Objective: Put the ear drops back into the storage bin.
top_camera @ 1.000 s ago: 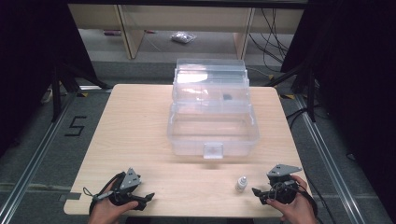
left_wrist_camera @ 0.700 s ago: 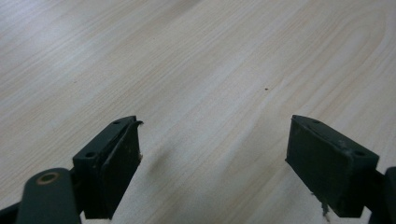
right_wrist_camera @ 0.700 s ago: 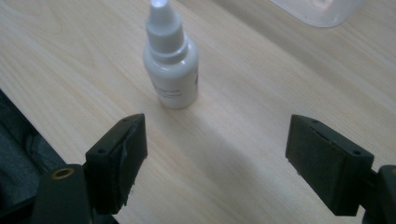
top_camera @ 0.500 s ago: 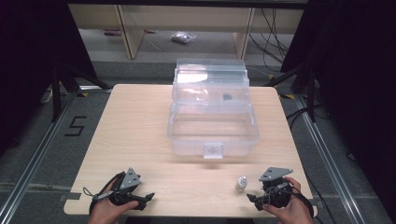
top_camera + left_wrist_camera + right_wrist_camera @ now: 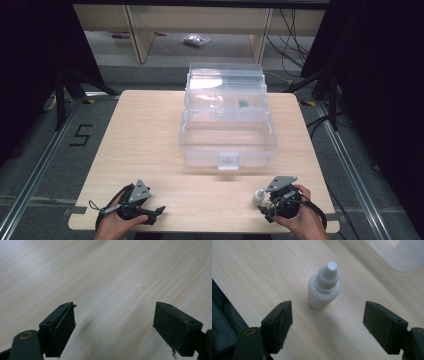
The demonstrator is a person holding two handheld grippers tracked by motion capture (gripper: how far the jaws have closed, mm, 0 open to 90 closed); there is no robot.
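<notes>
High view: a light wooden worktop [image 5: 150, 135] carries a clear plastic box [image 5: 227, 132] standing open at its centre, the lid raised at the far side and a latch tab on the near wall facing the person. A small dark item [image 5: 243, 104] lies in the upper tray of the box; what it is cannot be told. At the near left edge, the left gripper [image 5: 152, 212] rests low over the worktop in the person's left hand [image 5: 116, 227]. At the near right, the right gripper [image 5: 265, 204] is held in the right hand [image 5: 302, 220], with a small white dropper bottle [image 5: 257, 197] standing upright just beside its fingers, well apart from the box. Left gripper view: the two black fingers [image 5: 58, 326] are spread wide over bare wood grain, with nothing between them. Right gripper view: the fingers [image 5: 278, 322] are likewise spread wide, and the bottle [image 5: 323, 286] (white ribbed cap, white body) stands just beyond them, roughly centred on the gap and touching neither finger. A rounded corner of the clear box [image 5: 400, 253] shows at the upper right, and the worktop edge runs along the lower left.
</notes>
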